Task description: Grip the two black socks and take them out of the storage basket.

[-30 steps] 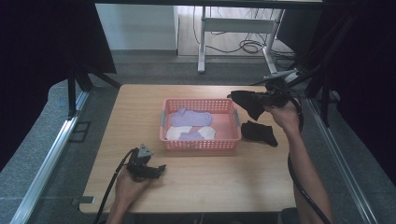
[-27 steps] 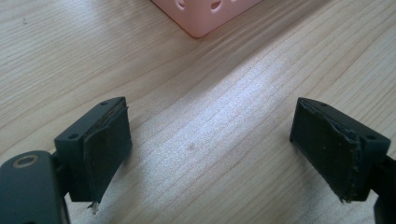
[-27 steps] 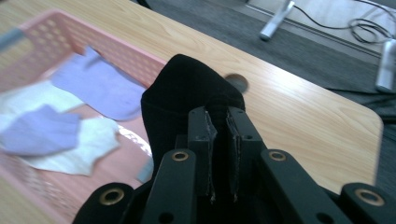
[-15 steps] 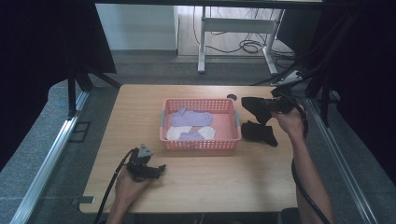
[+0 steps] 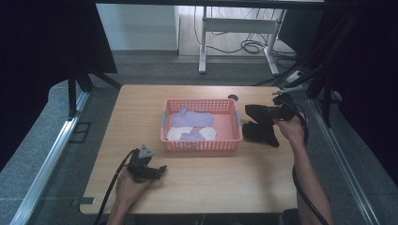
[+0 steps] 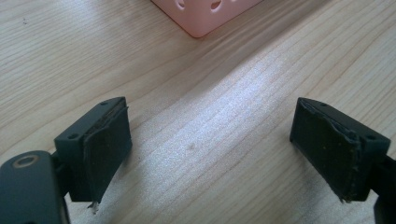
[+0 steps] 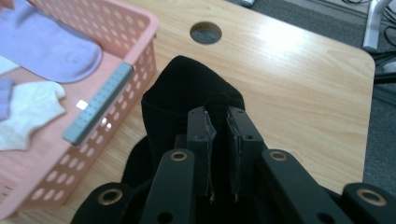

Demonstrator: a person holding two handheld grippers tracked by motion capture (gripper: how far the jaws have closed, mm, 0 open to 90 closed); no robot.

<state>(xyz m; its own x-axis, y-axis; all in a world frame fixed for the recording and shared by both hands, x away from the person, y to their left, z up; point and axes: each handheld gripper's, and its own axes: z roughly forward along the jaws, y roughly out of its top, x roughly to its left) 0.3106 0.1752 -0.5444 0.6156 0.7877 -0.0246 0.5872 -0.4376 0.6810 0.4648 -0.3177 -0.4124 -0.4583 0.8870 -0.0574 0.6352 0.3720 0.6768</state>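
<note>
While the right gripper [image 5: 263,112] hangs just past the right end of the pink basket [image 5: 202,143], a black sock [image 7: 187,100] sits pinched between its jaws, which stand drawn nearly together with only a thin strip of the fabric between the pads. In the right gripper view the sock bulges up ahead of the jaws and drapes down to either side of them, close beside the basket's perforated wall and its grey handle strip [image 7: 98,112]. In the high view the held sock [image 5: 256,112] hangs from the gripper above a second dark sock [image 5: 260,132], which lies on the tabletop [image 5: 211,178] just right of the basket; whether the two touch cannot be told. The right hand [image 5: 291,129] grips the tool from behind, its cable looping back along the forearm.

Inside the basket lie a lilac sock [image 5: 191,117] toward the far side, a white sock [image 5: 180,133] nearer, and a smaller purple piece [image 5: 193,137] over the white one. A round hole [image 7: 206,32] is cut through the tabletop beyond the basket's far right corner.

Near the front left of the tabletop, well apart from the basket, the left hand [image 5: 129,187] holds the left gripper [image 5: 157,169] low over the wood. Its jaws stand wide apart with bare wood grain between them and nothing in their hold, and a corner of the pink basket [image 6: 205,14] shows ahead of them.
</note>
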